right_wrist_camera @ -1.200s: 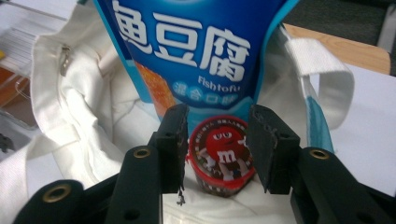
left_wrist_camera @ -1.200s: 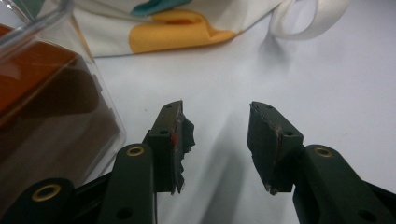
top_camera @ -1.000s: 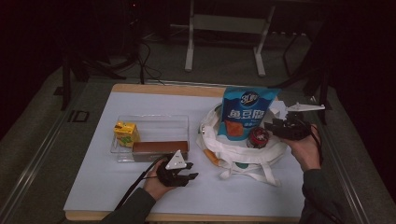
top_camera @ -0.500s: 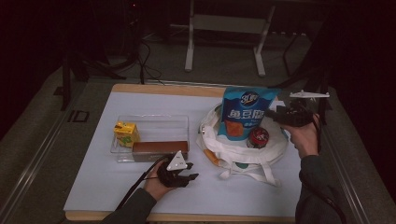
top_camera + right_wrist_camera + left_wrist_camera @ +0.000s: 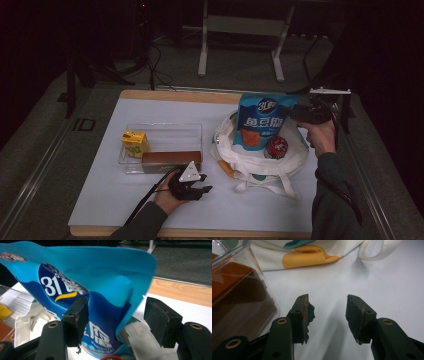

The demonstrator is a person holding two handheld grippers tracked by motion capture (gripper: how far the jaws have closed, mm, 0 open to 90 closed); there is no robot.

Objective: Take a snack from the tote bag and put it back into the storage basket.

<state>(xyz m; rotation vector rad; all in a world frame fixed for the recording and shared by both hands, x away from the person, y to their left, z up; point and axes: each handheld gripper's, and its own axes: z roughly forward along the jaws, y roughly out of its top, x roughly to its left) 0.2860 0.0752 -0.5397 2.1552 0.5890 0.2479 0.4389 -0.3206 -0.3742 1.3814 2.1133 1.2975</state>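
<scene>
A blue snack bag (image 5: 262, 122) stands upright in a white tote bag (image 5: 260, 162) at the right of the table. A red-lidded jar (image 5: 276, 146) sits in the tote in front of it. My right gripper (image 5: 297, 114) hovers at the snack bag's right edge. Its jaws have just been opening; the edge of the snack bag (image 5: 100, 290) lies between them, and the pads do not press on it, so the right gripper (image 5: 116, 305) is open. My left gripper (image 5: 204, 183) rests on the table near the front, open and holding nothing (image 5: 328, 300).
A clear plastic container (image 5: 165, 131) left of the tote holds a yellow juice box (image 5: 135, 142) and a brown box (image 5: 171, 160); its corner (image 5: 242, 297) is close to my left jaw. The tote's handle (image 5: 272, 187) lies on the white tabletop (image 5: 125, 200).
My right gripper has moved from beside the red-lidded jar up and back to the snack bag's right edge. The left gripper has stayed put.
</scene>
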